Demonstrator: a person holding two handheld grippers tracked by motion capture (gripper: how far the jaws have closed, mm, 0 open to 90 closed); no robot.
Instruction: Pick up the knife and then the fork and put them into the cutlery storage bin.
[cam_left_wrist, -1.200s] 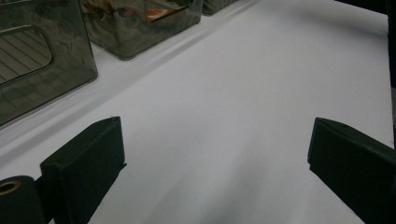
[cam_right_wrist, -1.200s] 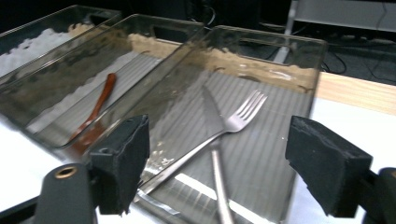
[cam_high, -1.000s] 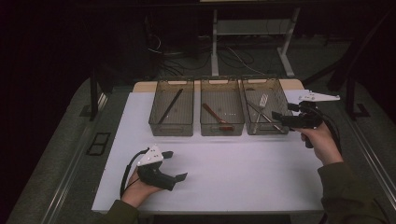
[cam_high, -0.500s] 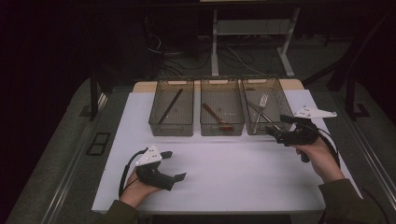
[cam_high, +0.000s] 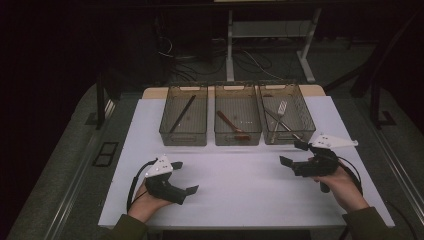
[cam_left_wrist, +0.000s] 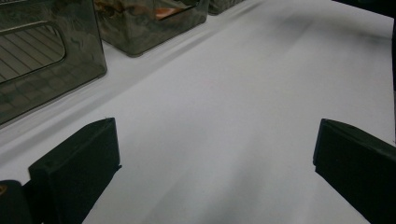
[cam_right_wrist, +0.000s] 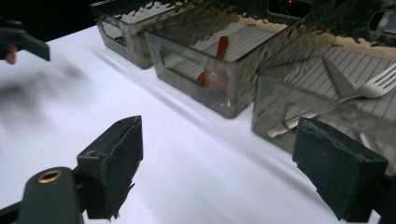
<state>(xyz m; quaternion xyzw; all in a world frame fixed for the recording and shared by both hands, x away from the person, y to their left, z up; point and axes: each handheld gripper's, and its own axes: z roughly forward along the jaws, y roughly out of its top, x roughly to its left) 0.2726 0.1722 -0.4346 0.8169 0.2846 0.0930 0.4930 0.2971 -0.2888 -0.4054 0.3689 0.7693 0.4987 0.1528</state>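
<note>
Two tongs sit low over the near part of the white bench, one in each hand, and no brand, label or writing can be read on them or on anything else here. The left tongs hang at the near left, jaws spread wide with nothing but bare white surface between them, as the left gripper view confirms. The right tongs are at the near right, a little farther in, topped by a grey three-cornered plate; their jaws also stand wide apart and hold nothing, the tips just short of the right bin. A black cable trails from each.

Between the tongs the bench is bare white, with nothing in the way of either pair.

Farther off, three smoky transparent bins stand side by side in a row across the bench, close together. The left bin holds a long dark rod-like utensil lying on a slant. The middle bin holds a reddish-brown utensil, seen through the ribbed wall in the right gripper view. The right bin holds a metal fork crossed with another slim metal utensil; the fork's tines show pale and shiny behind the tinted wall.

Beyond the bench, the dark floor carries tangled cables and a pale table frame.
</note>
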